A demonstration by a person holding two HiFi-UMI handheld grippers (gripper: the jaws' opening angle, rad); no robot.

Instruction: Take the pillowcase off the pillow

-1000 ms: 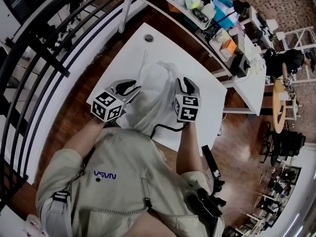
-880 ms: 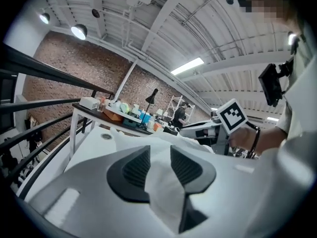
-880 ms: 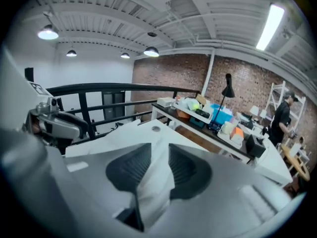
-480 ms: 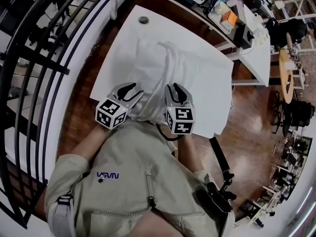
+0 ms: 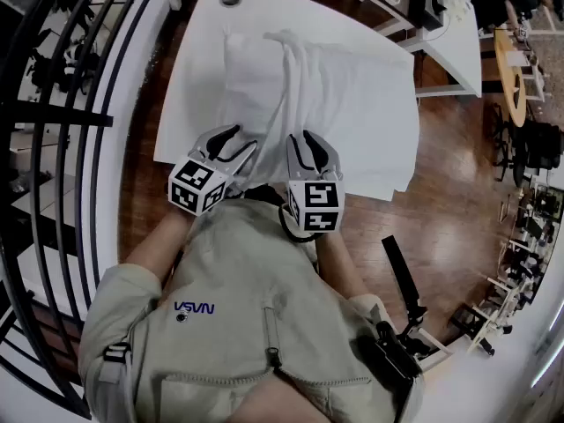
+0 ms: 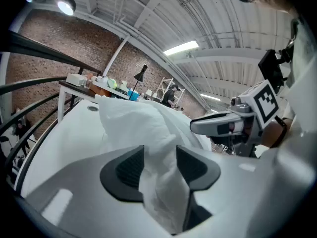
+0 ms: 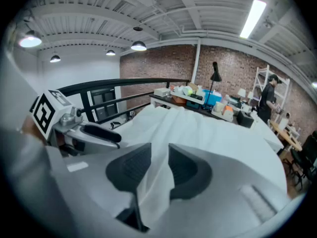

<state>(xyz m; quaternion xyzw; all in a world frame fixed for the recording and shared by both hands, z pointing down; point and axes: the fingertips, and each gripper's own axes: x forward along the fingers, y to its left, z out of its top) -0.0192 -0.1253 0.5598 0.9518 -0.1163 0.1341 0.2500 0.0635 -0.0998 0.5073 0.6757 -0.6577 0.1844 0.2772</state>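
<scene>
While the right gripper (image 7: 159,157) clamps the pillowcase (image 5: 352,86), it lies across the table (image 5: 196,69).

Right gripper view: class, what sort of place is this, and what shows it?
Probably an industrial workshop or lab: a bare brick wall, exposed ceiling beams and a cluttered workbench.

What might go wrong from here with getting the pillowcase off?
1. The jaws of the left gripper have just been opening with pillowcase cloth between them. The cloth may slip out, leaving only the right gripper pulling, clamped on a thin fold.
2. Nothing pins the pillow, so it may slide along with the pillowcase toward the near edge of the table.
</scene>
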